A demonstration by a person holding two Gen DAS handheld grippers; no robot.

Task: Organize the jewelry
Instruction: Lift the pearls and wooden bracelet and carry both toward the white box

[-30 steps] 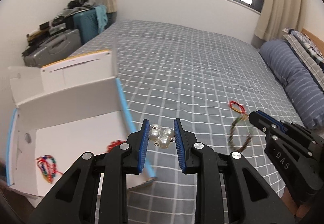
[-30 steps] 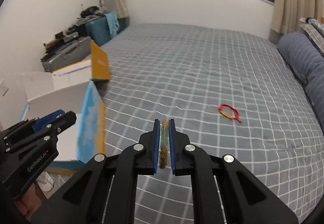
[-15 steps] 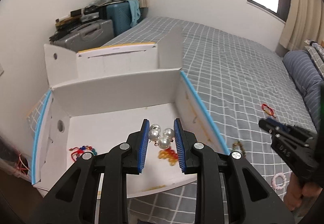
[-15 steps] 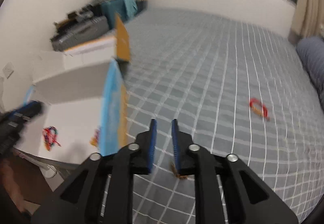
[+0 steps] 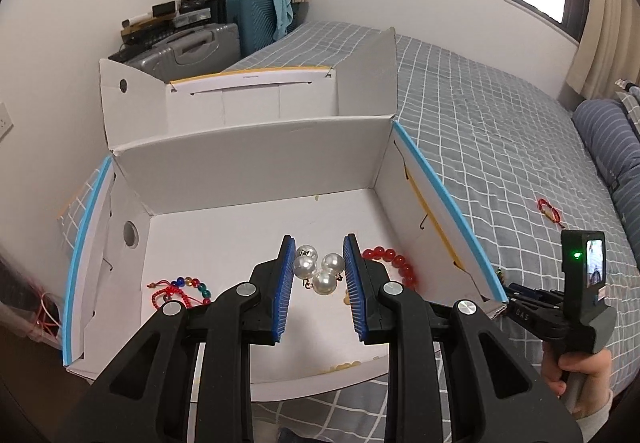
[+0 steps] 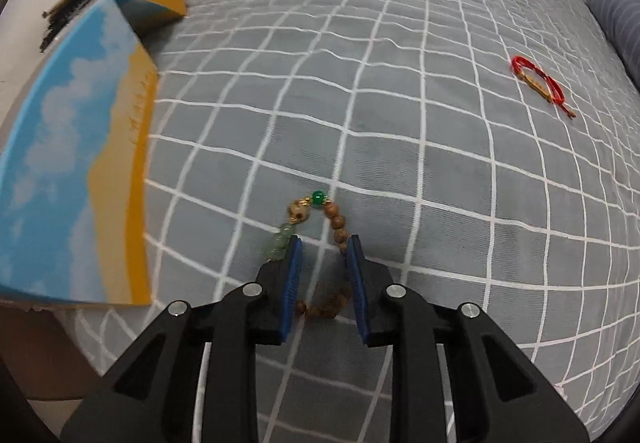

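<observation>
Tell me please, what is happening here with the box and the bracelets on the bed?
A person is sorting jewelry into a white box on the bed. The left gripper holds a pearl piece over the box, where a red bead bracelet and a multicolored one already lie. The right gripper, open, is at a wooden bead bracelet on the bed. A red cord bracelet lies farther off.

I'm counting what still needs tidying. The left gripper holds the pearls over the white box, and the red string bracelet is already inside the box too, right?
Not quite. The left gripper does hold the pearls over the white box, but the red string bracelet is not inside: the right wrist view shows it lying out on the grey checked bedspread, far from the box.
</observation>
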